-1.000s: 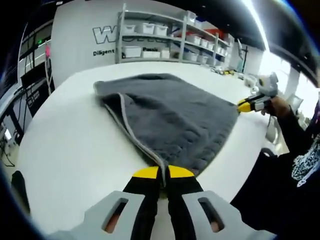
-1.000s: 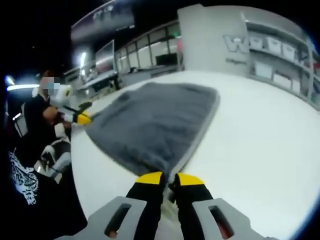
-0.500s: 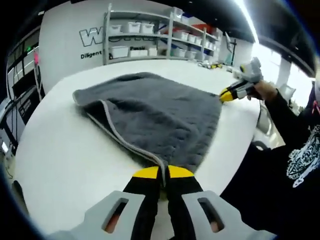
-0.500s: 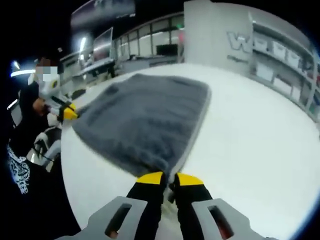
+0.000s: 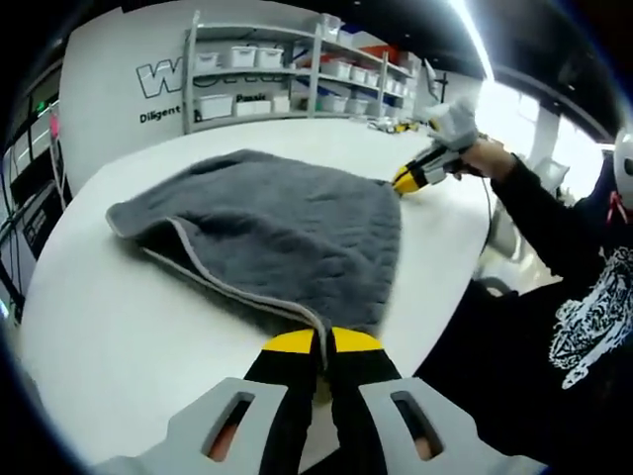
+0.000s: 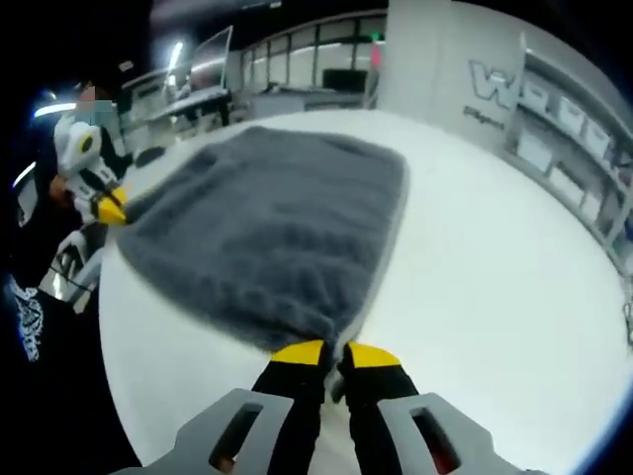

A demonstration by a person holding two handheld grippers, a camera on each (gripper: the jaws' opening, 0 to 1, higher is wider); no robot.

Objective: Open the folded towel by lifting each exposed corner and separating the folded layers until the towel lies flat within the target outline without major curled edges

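A grey towel (image 5: 272, 223) with a pale hem lies folded on the white table (image 5: 119, 336). My left gripper (image 5: 324, 341) is shut on the towel's near corner at the table's front edge. The right gripper (image 5: 401, 181), held by a person's hand, pinches the far right corner in the left gripper view. In the right gripper view, my right gripper (image 6: 340, 353) is shut on its corner of the towel (image 6: 272, 233), and the left gripper (image 6: 111, 206) grips the corner at the far left.
Shelves with white bins (image 5: 287, 84) stand behind the table along a white wall. A person in a black printed top (image 5: 564, 317) stands at the table's right edge. Bare tabletop (image 6: 495, 297) stretches to the right of the towel in the right gripper view.
Both grippers have kept their corners while being carried along; the towel sits farther left and its far right corner is raised nearer the shelves in the left gripper view.
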